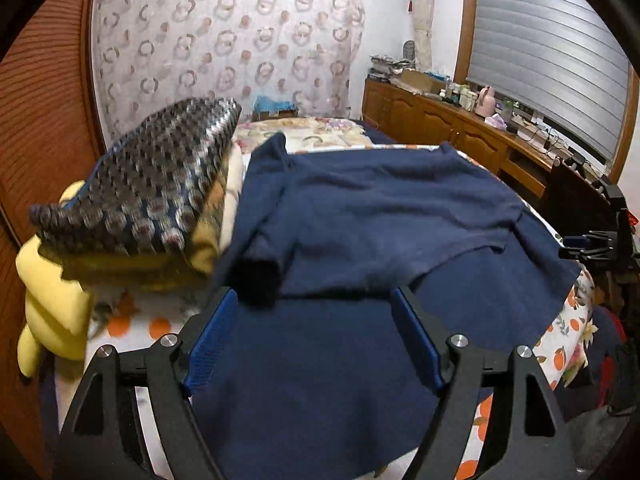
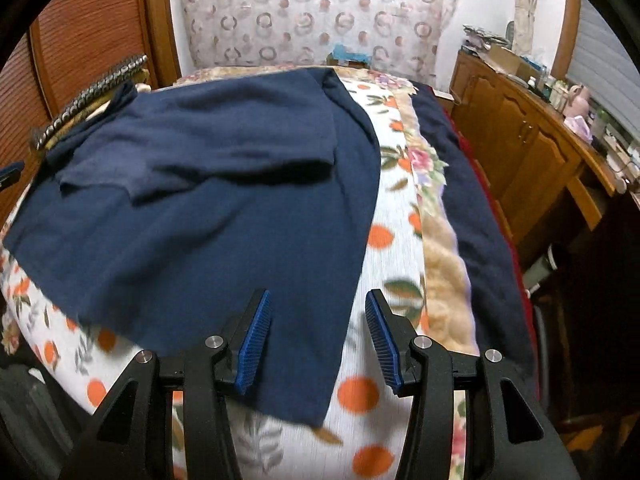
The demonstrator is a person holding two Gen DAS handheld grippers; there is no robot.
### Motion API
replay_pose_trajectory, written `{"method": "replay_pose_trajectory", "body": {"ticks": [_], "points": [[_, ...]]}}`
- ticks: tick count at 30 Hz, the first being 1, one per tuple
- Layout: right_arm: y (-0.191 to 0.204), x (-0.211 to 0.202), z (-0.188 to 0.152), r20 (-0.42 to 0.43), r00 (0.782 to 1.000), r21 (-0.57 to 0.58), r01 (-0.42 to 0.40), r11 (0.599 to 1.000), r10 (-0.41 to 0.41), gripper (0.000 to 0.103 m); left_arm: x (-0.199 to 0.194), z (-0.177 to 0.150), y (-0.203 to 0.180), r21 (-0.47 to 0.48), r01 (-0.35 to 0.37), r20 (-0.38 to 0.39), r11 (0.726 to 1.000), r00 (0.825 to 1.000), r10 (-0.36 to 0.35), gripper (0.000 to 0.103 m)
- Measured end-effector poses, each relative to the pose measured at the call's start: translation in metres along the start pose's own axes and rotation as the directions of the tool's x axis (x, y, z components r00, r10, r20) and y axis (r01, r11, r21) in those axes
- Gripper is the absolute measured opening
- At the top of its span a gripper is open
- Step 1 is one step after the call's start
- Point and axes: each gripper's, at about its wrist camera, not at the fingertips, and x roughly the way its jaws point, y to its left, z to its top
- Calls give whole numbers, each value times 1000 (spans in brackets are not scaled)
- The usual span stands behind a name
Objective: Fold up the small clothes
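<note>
Navy top (image 1: 384,216) lies spread on the bed (image 2: 400,248), on the orange-print sheet (image 2: 384,236). Far part of the garment is doubled over toward the near hem, so a folded edge runs across its middle; near half lies flat in one layer. One sleeve, w/ dark cuff (image 1: 258,280), points toward the near edge on the pillow side of the top.

Left tongs (image 1: 314,296) hover above the top's near half, jaws spread wide, blue pads (image 1: 212,344) well apart, nothing held. Dark cuff sits just beyond the left pad's tip; can't tell if touching.

Right tongs (image 2: 316,300) sit at the top's near corner on the cabinet side, jaws wide apart, nothing gripped. Left pad (image 2: 256,340) is over the navy cloth, right pad over bare sheet beside the top's edge.

Beside the top, toward the wardrobe (image 1: 36,120): checked pillow (image 1: 148,184) stacked on yellow cushions (image 1: 56,304), near the top's sleeve side. Beyond the top: patterned curtain (image 1: 224,40). On the other side of the top: a dark blanket strip (image 2: 472,208) along the bed edge, then a wooden counter (image 1: 460,128) w/ bottles and clutter under the shuttered window (image 1: 552,52).
</note>
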Motion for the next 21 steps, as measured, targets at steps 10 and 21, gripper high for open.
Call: {"method": "replay_pose_trajectory", "body": {"ticks": [10, 21], "points": [[-6, -12, 3, 17, 999, -13, -37, 999, 37, 5, 10, -15, 6, -83, -7, -67, 997, 998, 1, 80], [-34, -45, -14, 60, 998, 61, 11, 998, -15, 4, 24, -24, 11, -104, -34, -125, 994, 992, 21, 80]]}}
